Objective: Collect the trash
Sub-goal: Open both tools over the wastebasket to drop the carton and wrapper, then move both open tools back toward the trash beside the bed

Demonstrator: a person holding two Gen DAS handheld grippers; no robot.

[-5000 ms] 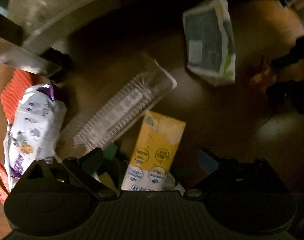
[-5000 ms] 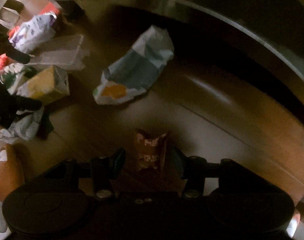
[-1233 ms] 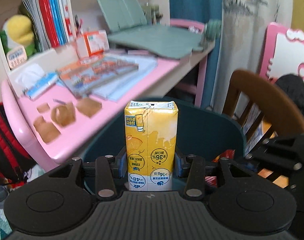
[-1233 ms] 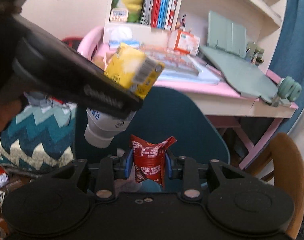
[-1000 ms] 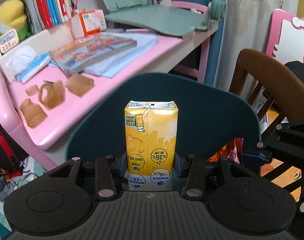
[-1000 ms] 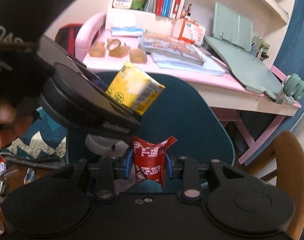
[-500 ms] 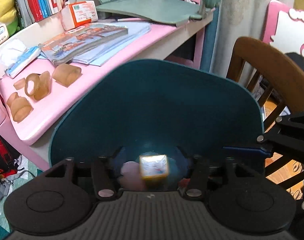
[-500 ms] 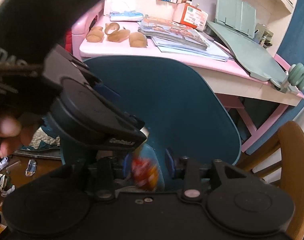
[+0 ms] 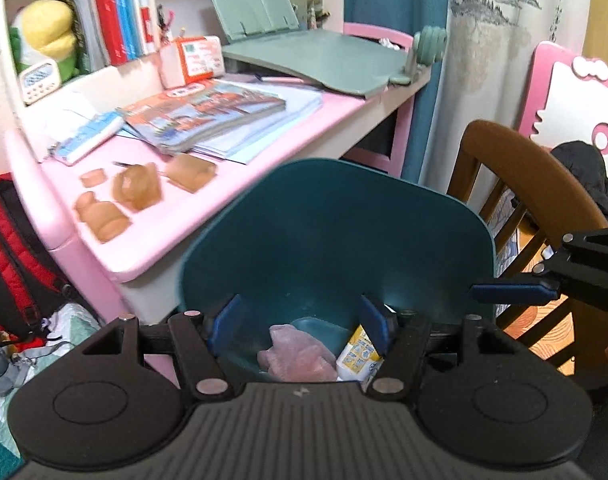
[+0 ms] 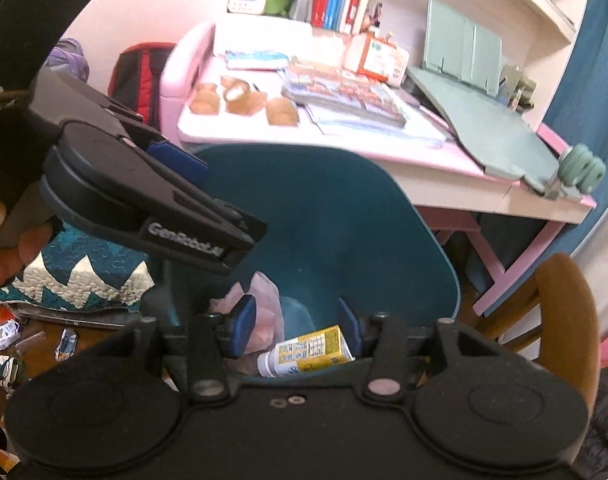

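A teal trash bin point(image 9: 336, 232) stands below both grippers; it also shows in the right wrist view point(image 10: 324, 216). The yellow juice carton point(image 10: 308, 352) lies inside it beside a pink plastic bag point(image 9: 299, 356); the carton's end shows in the left wrist view point(image 9: 358, 356). My left gripper point(image 9: 301, 320) is open and empty over the bin mouth. My right gripper point(image 10: 297, 326) is open and empty above the carton. The red wrapper is not visible. The left gripper's body point(image 10: 143, 200) crosses the right wrist view.
A pink desk point(image 9: 151, 232) with books and brown toys stands behind the bin. A wooden chair point(image 9: 536, 184) is at the right. A red backpack point(image 9: 11, 248) and a zigzag blanket point(image 10: 75, 276) are left. Wrappers point(image 10: 7, 336) lie on the floor.
Both grippers opened over the bin. The yellow carton fell from the left gripper and the red wrapper from the right; the carton now lies in the bin.
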